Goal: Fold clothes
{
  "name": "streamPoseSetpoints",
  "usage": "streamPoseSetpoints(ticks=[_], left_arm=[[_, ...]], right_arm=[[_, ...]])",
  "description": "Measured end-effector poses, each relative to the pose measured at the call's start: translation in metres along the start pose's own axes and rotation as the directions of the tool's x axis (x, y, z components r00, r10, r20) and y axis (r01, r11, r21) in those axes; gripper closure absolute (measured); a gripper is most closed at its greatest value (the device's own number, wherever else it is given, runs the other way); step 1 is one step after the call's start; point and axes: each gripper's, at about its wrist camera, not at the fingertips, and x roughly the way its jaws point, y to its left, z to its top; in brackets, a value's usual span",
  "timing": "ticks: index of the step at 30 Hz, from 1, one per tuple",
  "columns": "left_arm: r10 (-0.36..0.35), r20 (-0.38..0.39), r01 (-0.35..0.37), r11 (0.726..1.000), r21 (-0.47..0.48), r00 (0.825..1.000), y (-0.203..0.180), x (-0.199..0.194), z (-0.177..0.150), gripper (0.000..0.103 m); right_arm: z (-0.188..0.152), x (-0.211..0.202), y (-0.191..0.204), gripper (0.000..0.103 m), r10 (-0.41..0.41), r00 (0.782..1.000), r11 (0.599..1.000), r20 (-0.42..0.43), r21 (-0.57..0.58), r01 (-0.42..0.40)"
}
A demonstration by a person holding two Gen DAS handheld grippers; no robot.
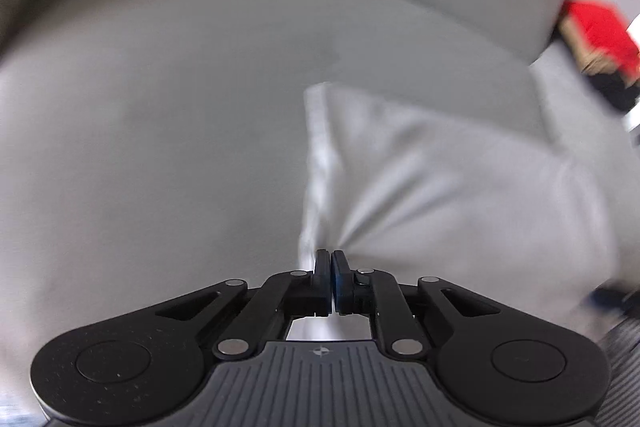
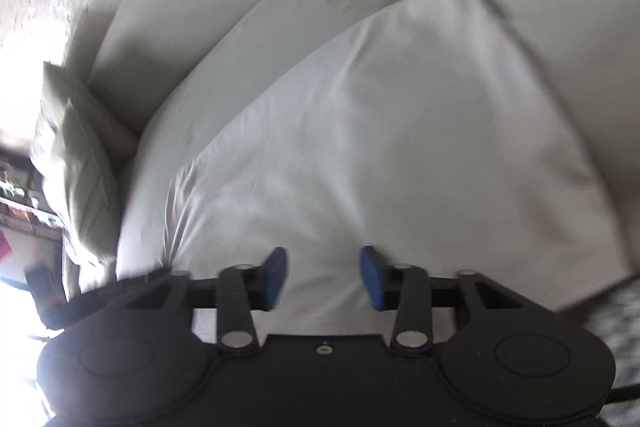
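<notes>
left claw: the left gripper (image 1: pixel 331 261) is pinching a bunched edge of the white cloth (image 1: pixel 440 187), pads nearly touching with fabric squeezed between them, creases fanning out from the pinch

cloth, left view: it's stretching up and to the right from the jaws, one straight edge running up the middle, and part of it looks lifted off the grey couch (image 1: pixel 160 107), though it's too blurry to be sure

off to the right: something red (image 1: pixel 600 31) is sitting past the couch arm, too blurry to say what it is

right claw: the right gripper (image 2: pixel 324 277) is standing open over the same white cloth (image 2: pixel 380 127), blue pads (image 2: pixel 370 277) apart, nothing pinched between them, hovering just above the fabric

cloth, right view: it's lying spread across the seat, fairly flat with some light wrinkles, one corner pointing up toward the back cushion (image 2: pixel 240 7)

pillow: a greenish one (image 2: pixel 76 167) is slumping at the left end of the couch, not involved

progress: looks early to me, I can't see any finished fold, the cloth is mostly lying as one open layer

what's left: I'd guess the right claw needs its own grip on an edge, then both carrying it over, then more folds after that
</notes>
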Motion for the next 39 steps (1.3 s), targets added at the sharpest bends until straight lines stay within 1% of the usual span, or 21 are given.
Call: streamPoseSetpoints(ticks=[1,2,4,6,7,9,12,14,15,16,18,20,21,23,24,26,29,31,32,34,39], left_arm=[[0.074,-0.002,-0.073,0.997,0.03,0.997,0.001,-0.005,-0.002,0.09],[0.147,-0.002,-0.146,0.987,0.06,0.989,0.002,-0.009,-0.004,0.09],[0.272,0.005,-0.27,0.956,0.11,0.962,0.004,-0.019,-0.008,0.09],[0.266,0.024,-0.268,0.959,0.088,0.964,0.004,-0.031,-0.012,0.091],[0.246,0.045,-0.249,0.966,0.071,0.968,0.0,-0.037,-0.013,0.091],[0.2,0.104,-0.206,0.977,0.049,0.974,-0.013,-0.048,-0.013,0.091],[0.112,0.173,-0.123,0.991,0.051,0.978,-0.044,-0.052,-0.014,0.09],[0.047,0.188,-0.061,0.996,0.068,0.981,-0.067,-0.048,-0.016,0.089],[0.015,0.191,-0.03,0.997,0.075,0.982,-0.079,-0.044,-0.016,0.089],[-0.016,0.18,0.001,0.997,0.081,0.984,-0.094,-0.035,-0.014,0.089],[-0.067,0.144,0.052,0.993,0.106,0.987,-0.124,-0.019,-0.016,0.089],[-0.052,0.081,0.038,0.984,0.175,0.995,-0.158,-0.004,-0.025,0.089],[-0.032,0.048,0.021,0.977,0.214,0.998,-0.174,0.003,-0.03,0.088],[0.074,-0.013,-0.066,0.945,0.321,0.997,-0.198,0.015,-0.043,0.087],[0.104,0.002,-0.098,0.926,0.365,0.995,-0.207,0.011,-0.048,0.089],[0.105,-0.009,-0.092,0.907,0.41,0.994,-0.215,0.0,-0.05,0.09],[-0.001,0.0,0.001,0.916,0.401,1.0,-0.223,-0.013,-0.044,0.084],[-0.028,0.014,0.02,0.913,0.407,1.0,-0.237,-0.012,-0.04,0.084],[-0.04,0.016,0.029,0.909,0.416,0.999,-0.245,-0.008,-0.038,0.084],[-0.051,0.011,0.041,0.902,0.43,0.999,-0.262,0.004,-0.038,0.083],[0.003,-0.012,0.003,0.896,0.444,1.0,-0.286,0.034,-0.038,0.083]], right_arm=[[0.002,-0.006,-0.009,0.076,-0.004,1.0,1.0,0.007,0.03,0.004],[0.003,-0.011,-0.015,0.076,-0.019,1.0,0.999,0.019,0.05,0.018],[0.007,-0.02,-0.023,0.08,-0.074,0.996,0.995,0.043,0.063,0.072],[0.008,-0.029,-0.026,0.073,-0.202,0.976,0.979,0.079,0.044,0.199],[0.009,-0.033,-0.027,0.062,-0.264,0.96,0.965,0.098,0.036,0.261],[0.01,-0.042,-0.031,0.058,-0.36,0.923,0.932,0.139,0.017,0.361],[0.013,-0.06,-0.048,0.059,-0.303,0.937,0.953,0.173,0.071,0.295],[0.015,-0.069,-0.055,0.068,-0.254,0.944,0.966,0.21,0.098,0.238],[0.017,-0.067,-0.054,0.079,-0.234,0.949,0.971,0.213,0.092,0.219],[0.019,-0.064,-0.054,0.085,-0.215,0.953,0.976,0.215,0.086,0.201],[0.022,-0.054,-0.055,0.085,-0.181,0.965,0.982,0.19,0.086,0.168],[0.021,-0.037,-0.052,0.085,-0.211,0.971,0.976,0.112,0.077,0.204],[0.021,-0.03,-0.051,0.087,-0.254,0.965,0.966,0.07,0.062,0.25],[0.017,-0.031,-0.046,0.088,-0.302,0.951,0.953,0.059,0.025,0.301],[0.015,-0.034,-0.044,0.088,-0.323,0.945,0.946,0.054,0.011,0.323],[0.011,-0.042,-0.038,0.086,-0.334,0.941,0.942,0.056,-0.016,0.335],[0.016,-0.058,-0.033,0.077,-0.258,0.956,0.964,0.138,-0.027,0.264],[0.025,-0.064,-0.036,0.068,-0.218,0.954,0.975,0.206,0.007,0.221],[0.032,-0.065,-0.037,0.068,-0.215,0.947,0.976,0.239,0.02,0.217],[0.047,-0.061,-0.045,0.068,-0.215,0.938,0.977,0.273,0.048,0.21],[0.081,-0.035,-0.072,0.071,-0.147,0.962,0.985,0.228,0.12,0.122]])
